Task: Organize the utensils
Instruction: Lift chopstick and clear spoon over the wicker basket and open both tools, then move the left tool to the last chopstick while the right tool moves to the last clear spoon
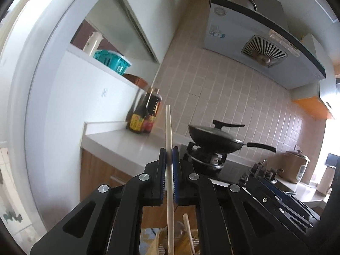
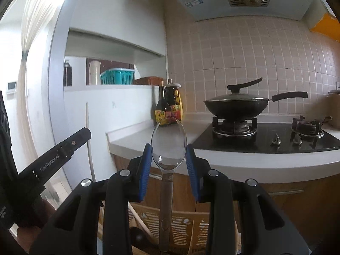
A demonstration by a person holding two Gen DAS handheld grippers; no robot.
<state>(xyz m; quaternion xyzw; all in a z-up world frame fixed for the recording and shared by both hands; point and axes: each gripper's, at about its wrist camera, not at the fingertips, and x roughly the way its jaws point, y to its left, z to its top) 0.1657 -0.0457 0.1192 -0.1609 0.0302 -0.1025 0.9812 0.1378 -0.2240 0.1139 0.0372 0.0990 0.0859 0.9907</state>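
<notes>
Ahead of both grippers runs the pale desk [image 2: 136,136], carrying a black hob with a lidded wok [image 2: 235,104] and two dark sauce bottles [image 2: 167,106] against the tiled wall.

Directly below and just in front of the grippers sits a slatted wooden utensil holder [image 2: 180,227], its open top facing up; a wooden utensil [image 1: 188,227] already leans inside it.

The right gripper [image 2: 169,155] is clamped on a metal spoon [image 2: 169,144], its blue pads pressing the sides of the bowl near the neck. The bowl stands up ahead of the gripper and the handle hangs straight down, its tip over or just into the holder; which, I cannot tell.

The left gripper [image 1: 169,159] has its jaws together on a pale wooden chopstick [image 1: 169,140], gripped about midway. It stands nearly upright, one end rising above the jaws, the other reaching down toward the holder.

Both long axes are near vertical and the holder lies beneath each, so the coming move looks like a straight lowering. The spoon, in the right gripper, seems better centred over a compartment.
</notes>
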